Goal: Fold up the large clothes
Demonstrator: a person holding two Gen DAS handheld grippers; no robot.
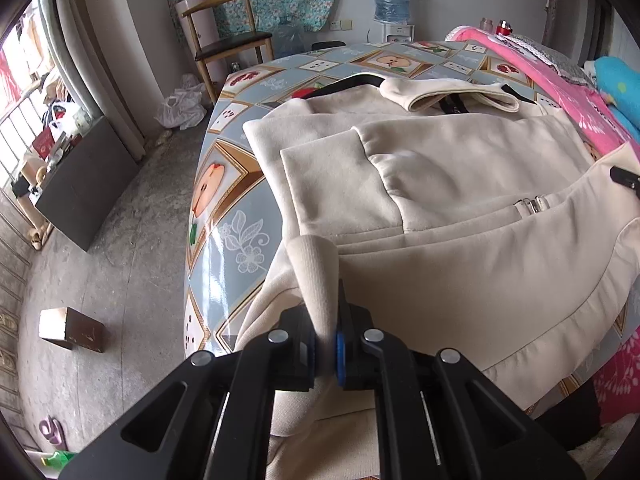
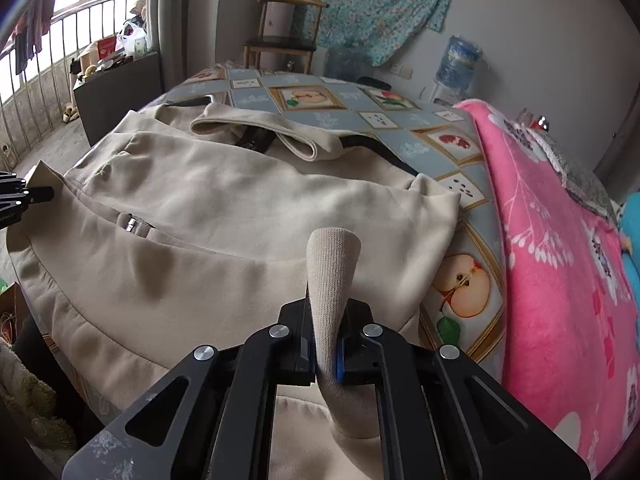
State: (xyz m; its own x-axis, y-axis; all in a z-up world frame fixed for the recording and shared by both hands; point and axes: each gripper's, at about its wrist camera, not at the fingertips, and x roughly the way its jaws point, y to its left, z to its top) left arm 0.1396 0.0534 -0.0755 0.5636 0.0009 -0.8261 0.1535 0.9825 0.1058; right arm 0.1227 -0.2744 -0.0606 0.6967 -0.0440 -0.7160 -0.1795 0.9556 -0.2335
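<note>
A large beige jacket lies spread on the table with its collar at the far end and both sleeves folded across the body; it also shows in the right wrist view. My left gripper is shut on the jacket's ribbed hem at the near left corner. My right gripper is shut on the ribbed hem at the near right corner. Each gripper's tip shows at the edge of the other view, the right one and the left one.
The table has a glossy fruit-pattern cloth. A pink blanket lies along its right side. A wooden chair and a water dispenser stand at the far wall. A wooden block lies on the floor to the left.
</note>
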